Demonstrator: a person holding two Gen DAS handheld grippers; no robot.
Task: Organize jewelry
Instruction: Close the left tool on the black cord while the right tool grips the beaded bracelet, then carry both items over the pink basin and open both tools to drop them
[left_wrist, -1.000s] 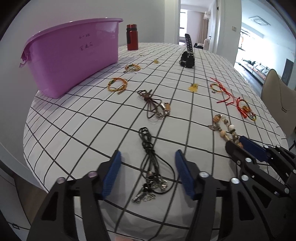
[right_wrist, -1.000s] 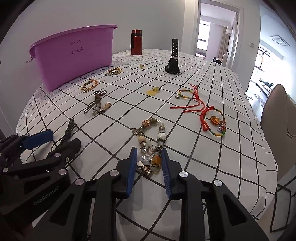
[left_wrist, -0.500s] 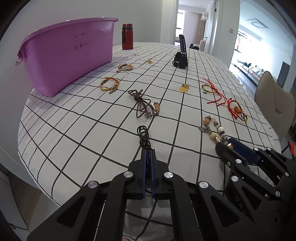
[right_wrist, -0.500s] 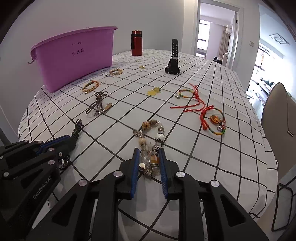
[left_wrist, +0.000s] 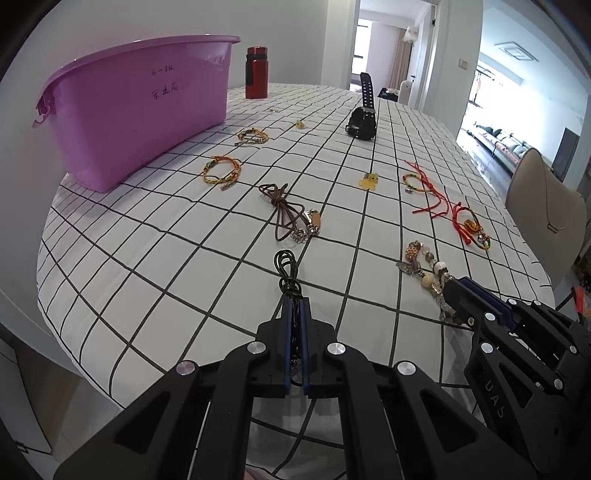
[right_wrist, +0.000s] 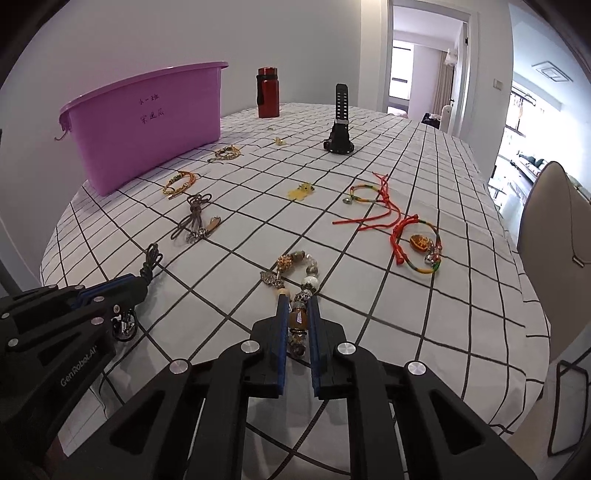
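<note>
Left wrist view is showing my left gripper clenched on the black cord necklace, whose far loop is trailing onto the checked tablecloth at frame centre. Right wrist view is showing my right gripper grasping the beaded bracelet, with an amber bead sitting between the blue pads and the rest of the strand lying on the cloth just ahead. I am judging both pieces as gripped but not yet lifted clear. The purple tub, upper left of the frame, is looking like the likely destination; I cannot see its inside from either camera, so I am not counting anything as stowed. Most of the work is remaining, in my judgement: the brown cord necklace, two woven bracelets near the tub, the yellow charm, the red string bracelets at right and the black watch at upper centre are all lying loose and well apart. A red bottle is standing beyond the tub.
</note>
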